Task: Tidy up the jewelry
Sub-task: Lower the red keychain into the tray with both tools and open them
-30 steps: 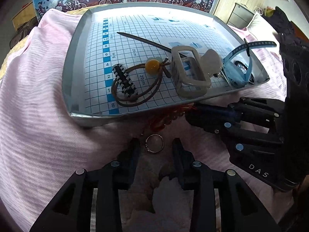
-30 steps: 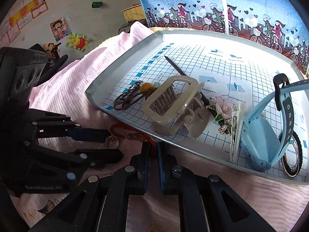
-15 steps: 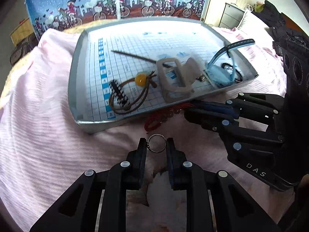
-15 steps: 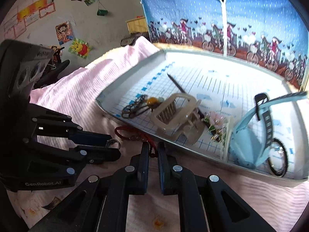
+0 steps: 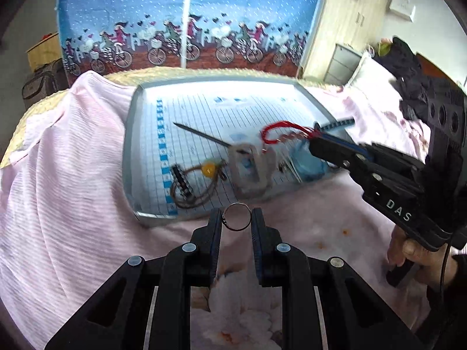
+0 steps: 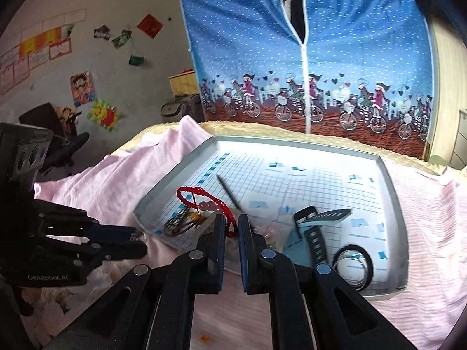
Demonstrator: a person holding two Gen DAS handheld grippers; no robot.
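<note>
Both grippers have lifted off the bed since a second ago: the ring (image 5: 236, 216), then lying on the pink bedspread (image 5: 58, 204) between the left gripper's (image 5: 236, 218) fingers (image 5: 214, 227), is now pinched between them and held in the air just in front of the tray's (image 5: 130, 157) near rim. Red cord bracelet (image 6: 204, 204) with pink beads, earlier on the bedspread by the tray edge, now hangs from the right gripper (image 6: 231, 227), fingers (image 6: 219, 233) closed on the cord, loop sticking up and left over the tray's near-left part. Right gripper shows in the left view too, coming in from the right above the tray.

In tray, on the grid sheet: brown hair ties (image 5: 189, 189) with a yellow bead and a black-white striped piece near the left front corner; beige claw clip (image 5: 248, 172) just right of them, blurred; thin dark stick (image 5: 201, 135) lying diagonally behind; light blue watch (image 6: 315, 233) with dark strap to the right; bangles inside a black ring (image 6: 353, 265) near the right front corner. Small pinkish piece beside the watch, too blurred to tell.

Tray sits on the bedspread on a bed. Blue bicycle-print fabric wardrobe (image 6: 306, 58) behind. A hand (image 5: 408, 250) holds the right gripper's handle at the right edge of the left view.
</note>
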